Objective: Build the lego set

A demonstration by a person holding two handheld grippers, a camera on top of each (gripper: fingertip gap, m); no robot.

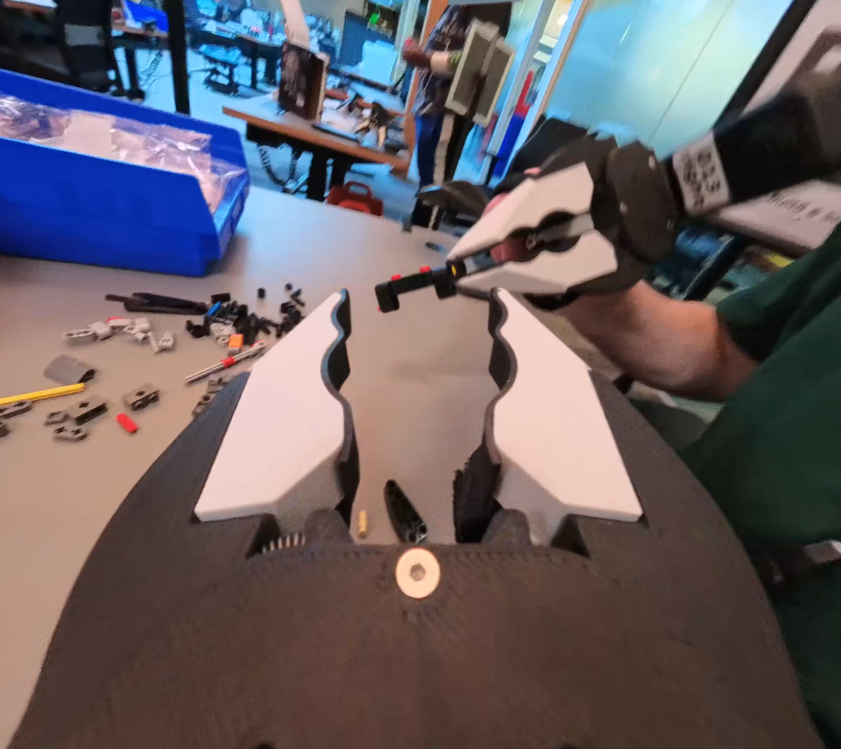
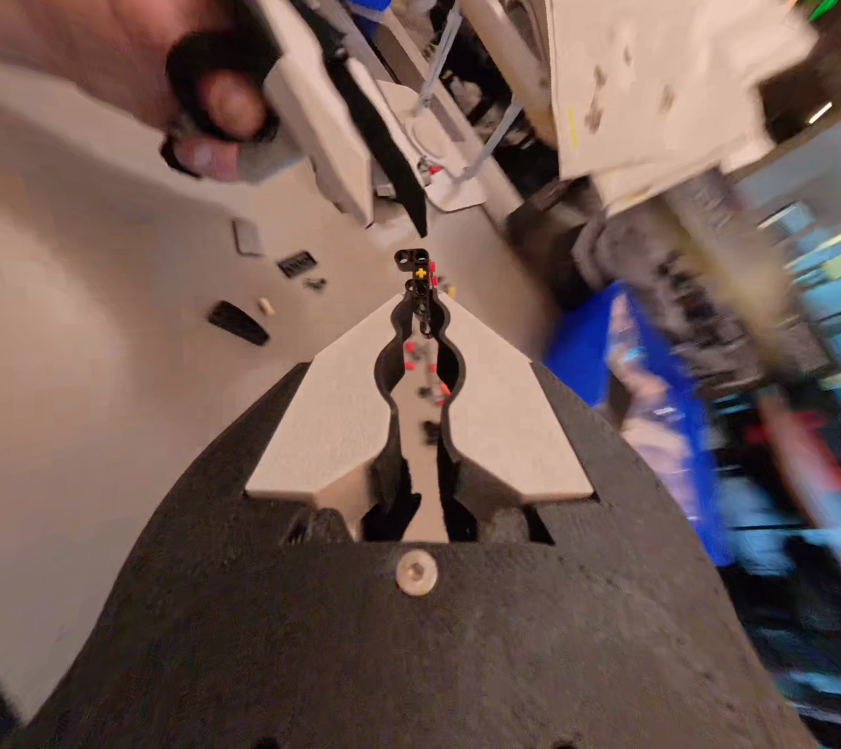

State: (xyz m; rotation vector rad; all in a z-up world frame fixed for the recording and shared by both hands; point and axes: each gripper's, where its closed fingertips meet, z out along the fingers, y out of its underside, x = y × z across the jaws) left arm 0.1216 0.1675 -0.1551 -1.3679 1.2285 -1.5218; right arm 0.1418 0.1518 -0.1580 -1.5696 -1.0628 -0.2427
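So the right gripper [image 1: 455, 272] is clamped down on a small black lego assembly [image 1: 412, 283], a skinny beam with a couple of red pins and a yellow axle end showing, pinched right at the fingertips and held up off the grey table [image 1: 318, 235]. In the left wrist view the beam sticks out of those fingers pointing across toward the left gripper [image 1: 421, 304], and its free end, with a short elbow turned down, hangs just ahead of the left fingertips and a bit toward the left finger's side of the gap. The left gripper is spread wide with nothing in it. What matters here, I'd say, is that the beam's long axis runs crossways to the left fingers' line, so if the left one is meant to take the free end or push something onto it, it only has to ease forward and close across the beam. From the right wrist view the assembly [image 2: 418, 285] runs straight out along that gripper's own fingers [image 2: 421, 295], with the left gripper [image 2: 396, 222] hanging just beyond its tip. The loose parts pile [image 1: 241, 317] sits off to the left of the left gripper, well apart from the beam, with a blue bin [image 1: 113, 199] farther back. Whether the left goes for the beam or for a loose piece first, I can't say.
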